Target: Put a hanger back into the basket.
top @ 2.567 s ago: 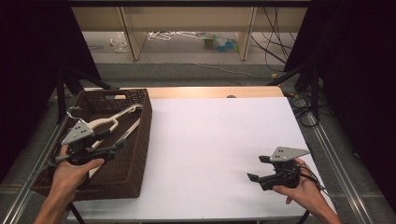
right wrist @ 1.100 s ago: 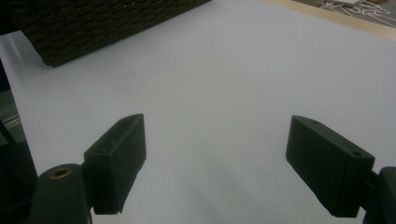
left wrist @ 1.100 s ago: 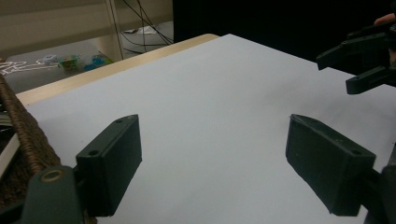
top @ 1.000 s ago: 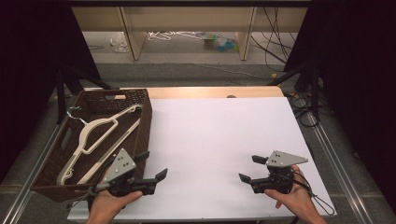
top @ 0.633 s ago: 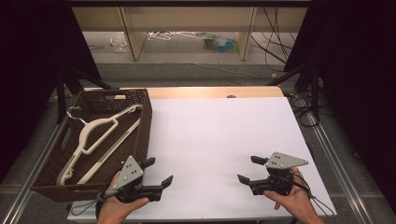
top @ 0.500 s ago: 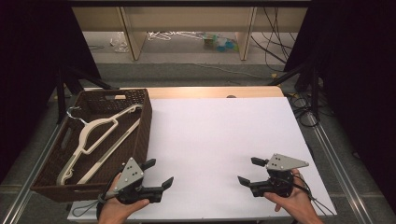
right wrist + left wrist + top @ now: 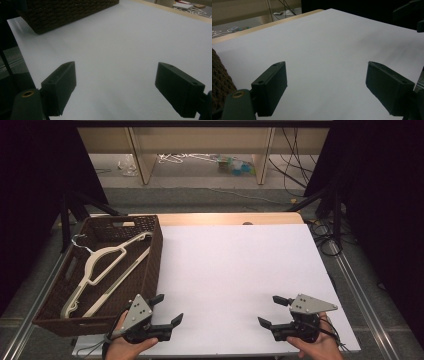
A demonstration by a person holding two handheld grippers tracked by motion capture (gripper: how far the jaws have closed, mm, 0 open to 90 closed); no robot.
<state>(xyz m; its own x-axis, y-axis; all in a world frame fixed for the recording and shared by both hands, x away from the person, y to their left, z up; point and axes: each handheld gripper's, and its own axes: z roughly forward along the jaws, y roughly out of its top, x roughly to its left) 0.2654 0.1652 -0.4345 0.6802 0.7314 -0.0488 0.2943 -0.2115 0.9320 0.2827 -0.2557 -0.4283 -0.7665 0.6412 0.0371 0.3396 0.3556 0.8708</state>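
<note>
White sheet (image 7: pixel 235 270) covers most of the table, and at its far edge I see a strip of bare wood (image 7: pixel 225 218). Near the front left corner of the table I hold the left gripper (image 7: pixel 167 312), and its jaws stand wide apart with nothing between them. In the left gripper view the two black jaws rise over the plain white surface, and a bit of the woven basket wall (image 7: pixel 219 80) shows at the left edge of that view. Near the front right corner I hold the right gripper (image 7: pixel 274 311), also with jaws spread wide and empty; they point toward the left side of the table. My left hand (image 7: pixel 125 347) and my right hand (image 7: pixel 315 349) come in from the front edge.

Along the left edge of the table stands a dark brown woven basket (image 7: pixel 150 255). Inside it lies a cream plastic hanger (image 7: pixel 102 265), placed diagonally, with its metal hook (image 7: pixel 80 241) toward the far left corner of the basket. In the right gripper view the basket (image 7: pixel 67 12) is at the top left, well apart from the jaws
</note>
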